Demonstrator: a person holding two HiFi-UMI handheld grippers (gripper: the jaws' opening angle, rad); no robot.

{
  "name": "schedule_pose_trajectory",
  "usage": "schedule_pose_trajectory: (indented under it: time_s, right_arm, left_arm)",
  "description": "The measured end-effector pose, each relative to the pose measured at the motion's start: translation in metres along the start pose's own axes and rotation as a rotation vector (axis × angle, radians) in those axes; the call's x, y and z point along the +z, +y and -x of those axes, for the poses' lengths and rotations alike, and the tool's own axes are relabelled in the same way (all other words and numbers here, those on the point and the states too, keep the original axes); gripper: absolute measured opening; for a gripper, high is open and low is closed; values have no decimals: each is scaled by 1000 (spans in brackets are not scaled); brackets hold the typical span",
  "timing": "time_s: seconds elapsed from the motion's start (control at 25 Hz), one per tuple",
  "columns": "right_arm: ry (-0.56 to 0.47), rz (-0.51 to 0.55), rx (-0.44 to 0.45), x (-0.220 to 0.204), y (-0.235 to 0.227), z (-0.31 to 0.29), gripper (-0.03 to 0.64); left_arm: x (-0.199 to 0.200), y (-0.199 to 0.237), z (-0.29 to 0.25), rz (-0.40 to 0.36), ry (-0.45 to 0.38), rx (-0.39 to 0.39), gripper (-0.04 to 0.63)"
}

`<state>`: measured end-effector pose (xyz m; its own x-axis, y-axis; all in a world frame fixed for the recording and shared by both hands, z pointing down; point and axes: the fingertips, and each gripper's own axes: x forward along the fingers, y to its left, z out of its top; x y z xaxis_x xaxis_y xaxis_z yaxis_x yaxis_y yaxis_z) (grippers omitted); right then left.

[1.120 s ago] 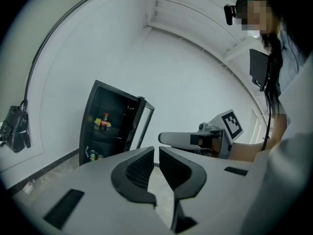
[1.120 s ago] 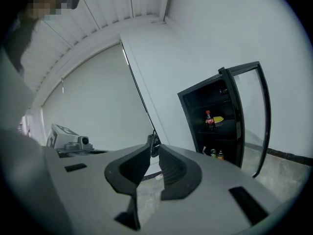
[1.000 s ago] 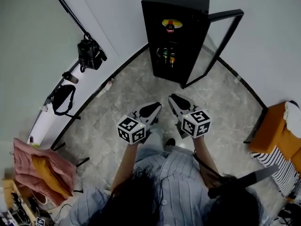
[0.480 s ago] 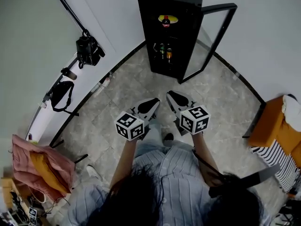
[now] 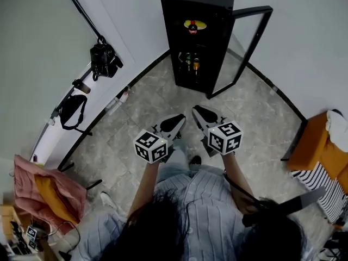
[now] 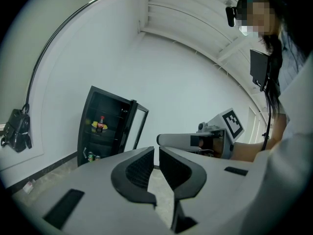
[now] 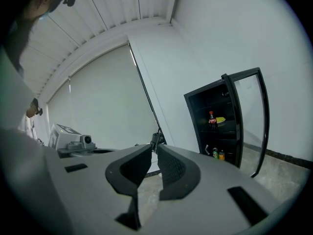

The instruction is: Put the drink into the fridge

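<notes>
My left claw and right claw are each pressed together, nothing between the jaws, side by side at the head view's centre. The cola bottle stands upright, cap up and long axis vertical, on the upper shelf of the open black fridge at top centre.

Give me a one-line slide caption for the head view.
Left gripper and right gripper, both shut and empty, face an open fridge holding a bottle above cans.
</notes>
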<state>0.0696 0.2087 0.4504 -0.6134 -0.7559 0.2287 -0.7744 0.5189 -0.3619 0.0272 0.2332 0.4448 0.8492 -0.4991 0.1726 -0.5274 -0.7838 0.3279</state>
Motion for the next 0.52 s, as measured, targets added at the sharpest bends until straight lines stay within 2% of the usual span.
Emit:
schedule_pose_trajectory:
  time_s: [0.52]
  right_arm:
    - [24,0,20,-10,17,-6,48]
  left_arm:
    - [-8,5,18,18,-7,19,29]
